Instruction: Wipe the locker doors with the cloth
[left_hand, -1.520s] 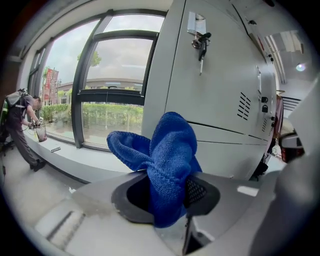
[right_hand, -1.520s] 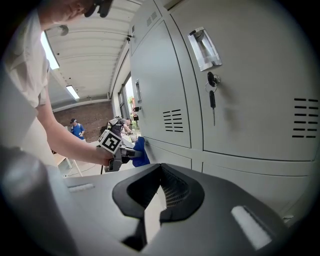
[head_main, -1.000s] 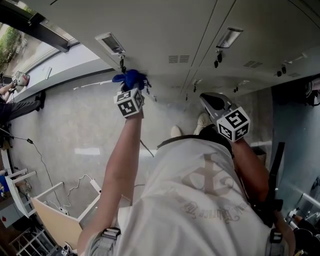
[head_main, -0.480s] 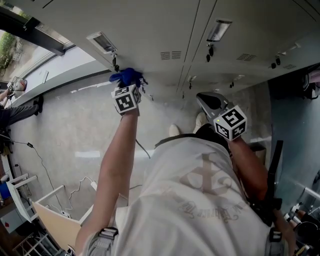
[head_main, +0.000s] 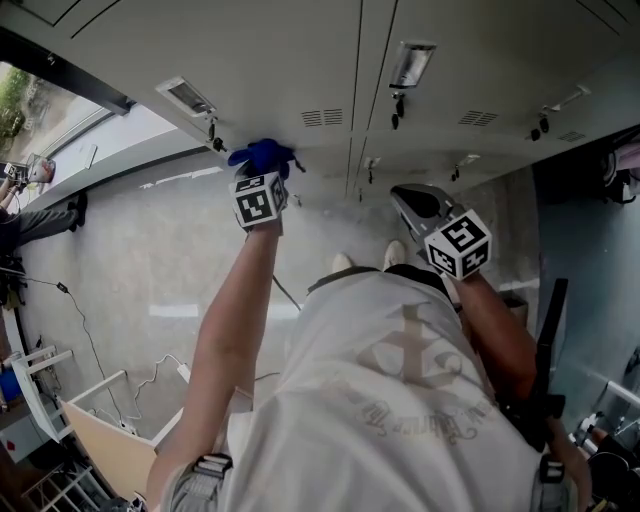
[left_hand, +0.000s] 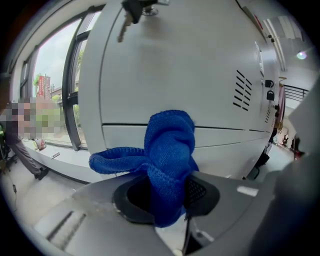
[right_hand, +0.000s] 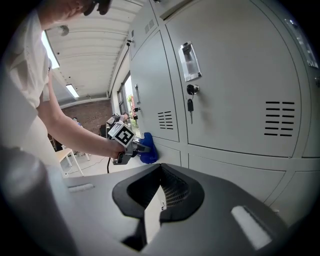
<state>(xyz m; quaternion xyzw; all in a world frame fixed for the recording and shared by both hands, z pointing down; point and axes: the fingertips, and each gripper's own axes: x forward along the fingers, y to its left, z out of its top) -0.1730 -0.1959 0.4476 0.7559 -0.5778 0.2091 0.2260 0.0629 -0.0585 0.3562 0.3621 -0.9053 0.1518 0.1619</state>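
Our left gripper (left_hand: 165, 196) has its jaws clamped on the blue cloth (left_hand: 168, 150), which bulges up out of the dark pads, with one fold flopping off to the left. The bunched end of the cloth lies against the pale grey locker door (left_hand: 175, 65), right at the horizontal seam where that door meets the panel below it. From the head view, the cloth (head_main: 262, 155) sits at the tip of our outstretched left arm, just under the lock.

Our right gripper (right_hand: 159, 196) has its jaws together with nothing between them. It is held off the lockers and well apart from the left one, and its camera looks along the row, so we see the left gripper (right_hand: 134, 146) and the cloth (right_hand: 148, 149) further down against the doors.

On the door we touch, a key (left_hand: 129, 17) dangles from the lock above the cloth, close to the wiping path, and a set of vent slots (left_hand: 243, 90) lies off to the right. The nearer door in the right gripper view carries a label holder (right_hand: 188, 60), a hanging key (right_hand: 190, 103) and its own vents (right_hand: 279, 119). Beyond the end of the lockers is a window (left_hand: 50, 95). Below us a cable (head_main: 85, 330) trails over the grey floor (head_main: 160, 260).
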